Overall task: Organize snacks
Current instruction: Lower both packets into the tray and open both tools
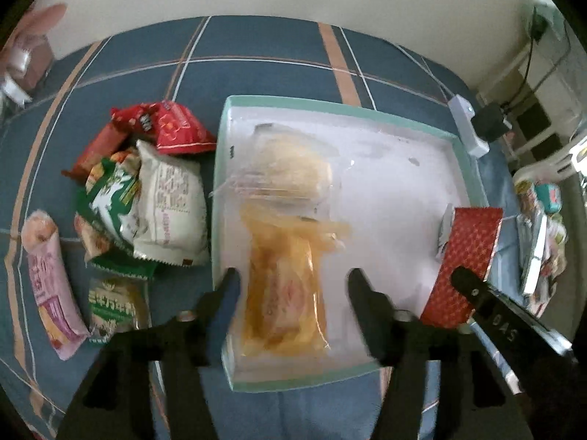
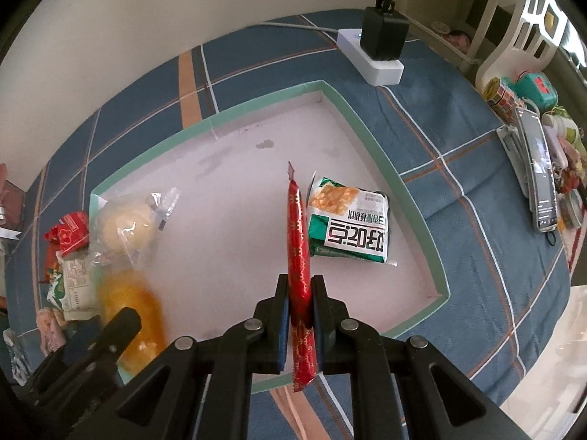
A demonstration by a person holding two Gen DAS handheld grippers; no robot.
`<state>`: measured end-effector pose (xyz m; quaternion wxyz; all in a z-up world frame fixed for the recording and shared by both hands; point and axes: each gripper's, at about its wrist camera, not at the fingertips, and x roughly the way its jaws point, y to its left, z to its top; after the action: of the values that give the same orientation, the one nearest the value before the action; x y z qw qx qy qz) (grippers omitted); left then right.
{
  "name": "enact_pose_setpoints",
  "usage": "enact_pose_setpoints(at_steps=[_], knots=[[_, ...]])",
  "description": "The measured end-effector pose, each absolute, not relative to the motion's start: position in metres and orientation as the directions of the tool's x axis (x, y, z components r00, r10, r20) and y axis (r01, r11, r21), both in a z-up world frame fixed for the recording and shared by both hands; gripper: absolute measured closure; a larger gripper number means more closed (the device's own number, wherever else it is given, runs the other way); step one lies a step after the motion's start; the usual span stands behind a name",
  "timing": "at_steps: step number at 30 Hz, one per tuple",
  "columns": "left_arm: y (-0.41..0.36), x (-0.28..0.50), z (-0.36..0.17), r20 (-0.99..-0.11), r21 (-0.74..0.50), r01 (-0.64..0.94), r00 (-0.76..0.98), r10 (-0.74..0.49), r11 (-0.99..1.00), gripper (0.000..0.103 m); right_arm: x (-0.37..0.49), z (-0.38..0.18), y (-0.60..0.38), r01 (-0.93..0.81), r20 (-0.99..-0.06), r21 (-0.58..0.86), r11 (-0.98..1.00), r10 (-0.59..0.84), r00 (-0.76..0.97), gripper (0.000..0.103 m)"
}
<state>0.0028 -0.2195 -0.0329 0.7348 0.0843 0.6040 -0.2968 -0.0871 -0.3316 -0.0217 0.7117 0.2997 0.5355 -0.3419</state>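
A shallow tray with a green rim (image 1: 332, 108) (image 2: 370, 124) lies on the blue checked cloth. In it lie a clear-wrapped bun (image 1: 293, 168) (image 2: 124, 227), an orange-wrapped pastry (image 1: 286, 300) (image 2: 135, 315) and a green cracker pack (image 2: 348, 227). My left gripper (image 1: 293, 282) is open, its fingers astride the orange pastry's near end. My right gripper (image 2: 300, 293) is shut on a red patterned snack packet (image 2: 298, 242) (image 1: 466, 264), held edge-up over the tray. A pile of snacks (image 1: 146, 198) (image 2: 69, 271) lies left of the tray.
A pink doughnut packet (image 1: 47, 278) lies at the far left. A white power strip with a black charger (image 2: 378, 47) (image 1: 471, 128) sits behind the tray. A phone and small clutter (image 2: 539, 168) crowd the right edge. A white wall runs behind the table.
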Motion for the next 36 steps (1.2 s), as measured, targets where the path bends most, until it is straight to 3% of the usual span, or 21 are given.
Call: enact_pose_setpoints(at_steps=[6,9,15,16,19,30,32,36], knots=[[-0.205,0.006,-0.024,-0.936,-0.234,0.500,0.116,-0.332,0.834,0.038,-0.089,-0.025,-0.330,0.800,-0.963,0.151,0.581,-0.095,0.251,0.091],[-0.194,0.010,-0.018,-0.939,-0.219,0.470,0.135,-0.315,0.855,0.037,-0.088,-0.029,-0.328,0.785,-0.954,0.233,0.574,-0.022,0.299,0.086],[-0.177,0.018,-0.013,-0.946,-0.186,0.428,0.165,-0.279,0.884,0.031,-0.087,-0.030,-0.322,0.782,-0.957,0.225,0.581,-0.021,0.291,0.081],[-0.173,0.019,-0.014,-0.948,-0.184,0.415,0.166,-0.273,0.891,0.030,-0.086,-0.031,-0.323,0.779,-0.956,0.227,0.584,-0.018,0.291,0.075],[-0.165,0.025,-0.018,-0.953,-0.179,0.375,0.165,-0.256,0.910,0.024,-0.081,-0.034,-0.318,0.758,-0.953,0.250,0.603,0.013,0.304,0.045],[-0.143,0.033,-0.023,-0.964,-0.133,0.311,0.182,-0.196,0.941,0.018,-0.074,-0.038,-0.308,0.726,-0.954,0.243,0.643,0.022,0.301,0.032],[-0.140,0.034,-0.023,-0.966,-0.105,0.307,0.194,-0.170,0.946,0.007,-0.071,-0.040,-0.307,0.717,-0.955,0.237,0.655,0.020,0.296,0.020],[-0.135,0.036,-0.023,-0.966,-0.072,0.297,0.218,-0.140,0.952,0.005,-0.066,-0.041,-0.304,0.705,-0.961,0.194,0.682,-0.012,0.276,0.003]])
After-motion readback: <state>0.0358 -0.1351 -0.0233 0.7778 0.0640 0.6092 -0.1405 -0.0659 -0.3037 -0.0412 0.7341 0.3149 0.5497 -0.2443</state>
